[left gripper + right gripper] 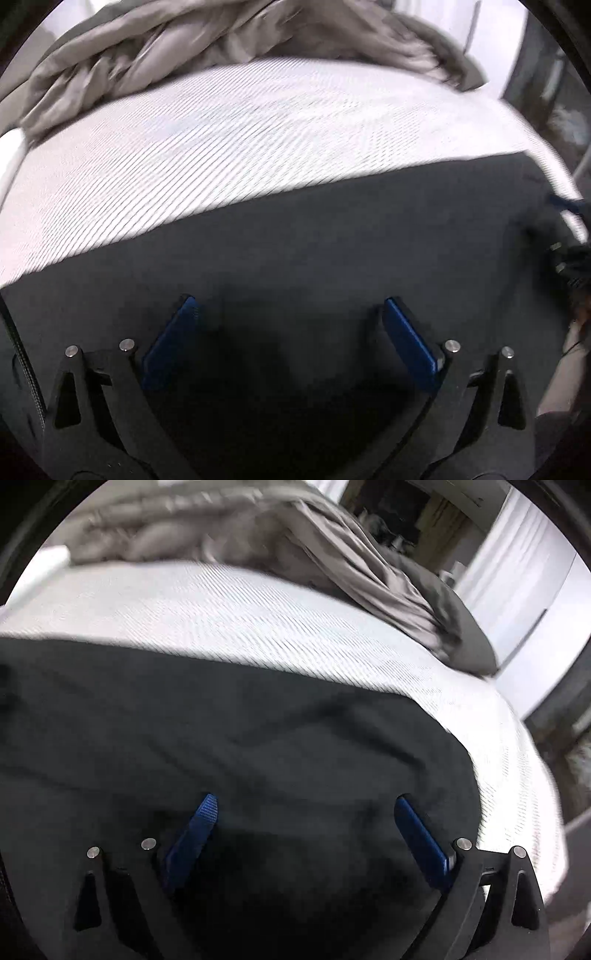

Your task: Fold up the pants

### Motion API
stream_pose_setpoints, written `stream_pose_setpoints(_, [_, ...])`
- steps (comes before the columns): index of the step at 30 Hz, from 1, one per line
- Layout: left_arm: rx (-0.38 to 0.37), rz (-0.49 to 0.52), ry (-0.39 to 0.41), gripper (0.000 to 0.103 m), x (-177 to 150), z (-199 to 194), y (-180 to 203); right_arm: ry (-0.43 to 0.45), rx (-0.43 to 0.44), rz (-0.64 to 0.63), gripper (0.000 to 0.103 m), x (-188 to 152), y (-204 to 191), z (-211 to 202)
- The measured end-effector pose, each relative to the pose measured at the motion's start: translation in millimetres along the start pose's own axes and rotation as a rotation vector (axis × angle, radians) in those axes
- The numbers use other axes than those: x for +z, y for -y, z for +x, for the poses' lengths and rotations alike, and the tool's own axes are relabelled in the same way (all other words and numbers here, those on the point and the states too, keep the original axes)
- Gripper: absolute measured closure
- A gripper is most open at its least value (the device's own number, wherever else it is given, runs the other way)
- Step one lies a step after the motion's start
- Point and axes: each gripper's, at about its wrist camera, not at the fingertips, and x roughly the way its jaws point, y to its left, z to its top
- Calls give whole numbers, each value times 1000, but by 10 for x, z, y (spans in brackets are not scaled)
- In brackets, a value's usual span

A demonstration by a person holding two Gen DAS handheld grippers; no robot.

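1. The pants point(295, 251) are dark and lie spread on the white mattress point(221, 147), near its front edge. In both views they fill the lower half of the picture.
2. The left gripper point(291, 306) is just above the cloth. Its two blue fingers point(173, 343) stand wide apart, and nothing is between them except the cloth that lies below.
3. The right gripper point(306, 805) is in the same state: its fingers point(195, 834) are spread and they hold nothing. I cannot tell if the tips touch the cloth or only hover near it.
4. At the right of the right wrist view, the pants point(258, 738) end in a curved edge, and past it there is only mattress point(258, 609). Some soft wrinkles run across the cloth there.
5. A grey blanket point(184, 48) is bunched at the far side of the mattress, well apart from the pants.
6. My judgement: a fold is about to begin, or the cloth is being smoothed between folds. No edge is lifted now.
7. The next move needs each gripper to reach an edge or corner of the pants, close on it, and lift both sides together.
8. The near edge is hidden under the grippers, so I cannot say how many layers lie there.
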Motion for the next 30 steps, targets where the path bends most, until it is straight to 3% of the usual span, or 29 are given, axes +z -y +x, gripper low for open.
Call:
stream_pose_setpoints(2, [-10,51,17,4,91,32,225,24,95,34,5,170,-154,-45])
stream_pose_setpoints(5, [23,88,-46,4,196,322,340,37,208,8,7,411,-495,55])
stream_pose_setpoints(6, [29,68,-77,3,187,401,312,33,226,-8,12,449,-583,116])
stream_pose_setpoints(7, [12,40,-76,3,180,420,268,0,242,-30,24,463,-688,170])
stream_pose_setpoints(9, [7,23,-71,3,157,412,202,-45,234,-51,29,418,-756,257])
stream_pose_setpoints(11, [17,27,-67,3,115,378,164,-48,130,-30,28,355,-504,343])
stream_pose_setpoints(13, [17,25,-66,2,89,362,103,-60,-79,23,26,396,-147,498])
stream_pose_setpoints(14, [17,20,-64,2,77,341,83,-76,-237,56,26,319,96,542])
stream_pose_setpoints(15, [22,16,-64,2,71,319,83,-90,-293,80,26,280,251,586])
stream_pose_setpoints(17, [34,2,-56,3,21,249,79,-108,-228,190,26,145,581,595])
stream_pose_setpoints(19, [37,-11,-39,9,37,149,40,-62,-145,246,26,69,706,418])
stream_pose_setpoints(21, [-16,-16,1,8,-19,-51,158,-27,-141,205,26,74,663,160])
stream_pose_setpoints(23, [-122,0,35,7,-191,-272,388,24,-98,193,25,13,527,-165])
stream_pose_setpoints(25, [-216,69,7,7,-286,-254,711,40,66,180,25,-66,314,-310])
stream_pose_setpoints(26, [-226,123,-25,7,-323,-181,864,28,155,149,25,-88,157,-286])
stream_pose_setpoints(28, [-167,202,-78,6,-435,-41,1082,-40,155,60,25,-137,-134,-150])
stream_pose_setpoints(30, [-151,213,-61,3,-480,-24,1101,-59,124,-7,25,-172,-219,-76])
